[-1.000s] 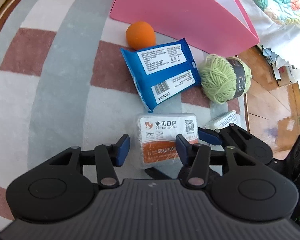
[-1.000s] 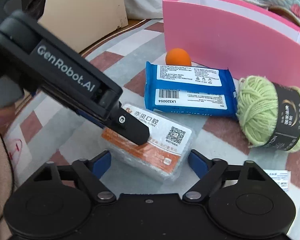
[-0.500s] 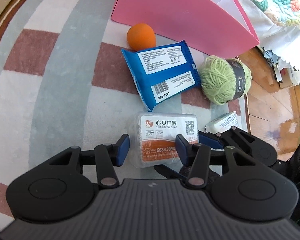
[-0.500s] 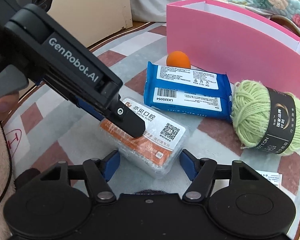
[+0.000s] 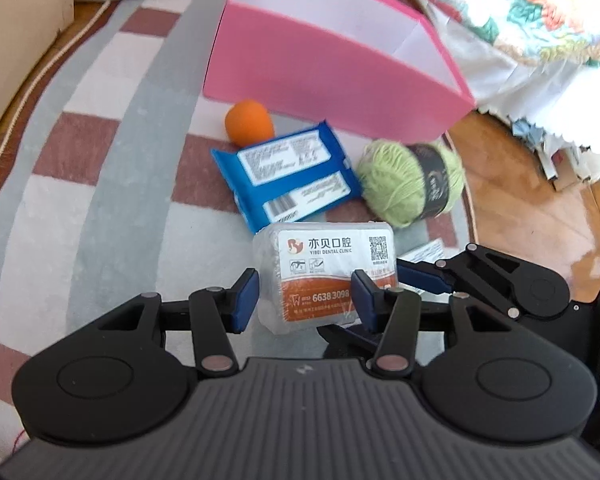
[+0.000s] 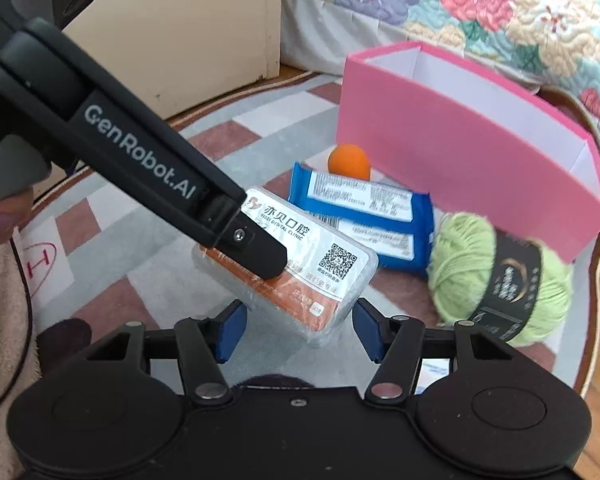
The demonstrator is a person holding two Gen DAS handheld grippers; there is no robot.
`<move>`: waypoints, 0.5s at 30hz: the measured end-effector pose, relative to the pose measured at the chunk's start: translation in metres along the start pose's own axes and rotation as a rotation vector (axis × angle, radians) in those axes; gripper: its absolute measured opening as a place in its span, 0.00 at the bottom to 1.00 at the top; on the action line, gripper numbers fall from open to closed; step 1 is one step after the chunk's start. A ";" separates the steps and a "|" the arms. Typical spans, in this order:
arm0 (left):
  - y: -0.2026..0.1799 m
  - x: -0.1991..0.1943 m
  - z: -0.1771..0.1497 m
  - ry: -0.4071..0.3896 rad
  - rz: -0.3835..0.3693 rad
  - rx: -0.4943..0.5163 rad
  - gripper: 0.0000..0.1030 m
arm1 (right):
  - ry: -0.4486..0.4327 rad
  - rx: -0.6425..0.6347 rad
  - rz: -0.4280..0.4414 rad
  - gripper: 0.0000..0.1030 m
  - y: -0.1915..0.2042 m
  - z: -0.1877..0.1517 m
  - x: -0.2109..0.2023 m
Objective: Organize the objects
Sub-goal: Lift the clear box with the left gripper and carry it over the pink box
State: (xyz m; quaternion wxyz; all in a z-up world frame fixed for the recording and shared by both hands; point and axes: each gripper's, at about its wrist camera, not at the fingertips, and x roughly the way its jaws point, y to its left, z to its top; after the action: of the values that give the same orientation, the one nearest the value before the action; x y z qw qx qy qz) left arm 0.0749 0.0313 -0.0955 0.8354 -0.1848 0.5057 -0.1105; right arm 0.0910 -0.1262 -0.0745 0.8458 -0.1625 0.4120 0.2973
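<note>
Since the earlier pictures, both claws had lifted the clear dental floss box [image 5: 324, 276] up off the striped rug [image 5: 100, 208], and the pink box [image 5: 324, 76] showed more of its white inside. Left gripper [image 5: 306, 296] squeezed the floss box from both sides, while the right gripper [image 6: 298, 330] was closing its half-open jaws around the box's near end, though I could not tell if its pads touched yet. That slippery box could twist or drop if one claw pulled harder, and a small paper packet [image 5: 422, 252] stayed mostly hidden behind the right claw.
</note>
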 end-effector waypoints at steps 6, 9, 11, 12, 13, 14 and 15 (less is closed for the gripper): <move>-0.012 -0.015 0.003 -0.018 -0.006 0.009 0.44 | -0.009 -0.056 -0.016 0.61 -0.001 0.009 -0.015; -0.020 -0.020 0.003 -0.011 -0.001 0.030 0.44 | -0.015 -0.062 -0.006 0.61 -0.005 0.009 -0.020; -0.029 -0.027 0.002 -0.018 0.020 0.059 0.44 | -0.029 -0.064 -0.002 0.61 -0.006 0.010 -0.026; -0.033 -0.030 0.003 -0.023 0.027 0.067 0.44 | -0.036 -0.067 -0.004 0.61 -0.006 0.011 -0.029; -0.036 -0.033 0.004 -0.025 0.032 0.075 0.44 | -0.042 -0.071 -0.006 0.61 -0.006 0.012 -0.031; -0.039 -0.036 0.005 -0.028 0.033 0.082 0.44 | -0.047 -0.075 -0.008 0.61 -0.006 0.013 -0.034; -0.041 -0.038 0.007 -0.030 0.031 0.084 0.44 | -0.048 -0.081 -0.012 0.61 -0.007 0.014 -0.036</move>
State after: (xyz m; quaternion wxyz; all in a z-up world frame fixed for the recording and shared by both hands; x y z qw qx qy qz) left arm 0.0633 0.0094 -0.0447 0.8515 -0.1434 0.4909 -0.1161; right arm 0.0865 -0.1371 -0.0374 0.8500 -0.1921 0.3780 0.3125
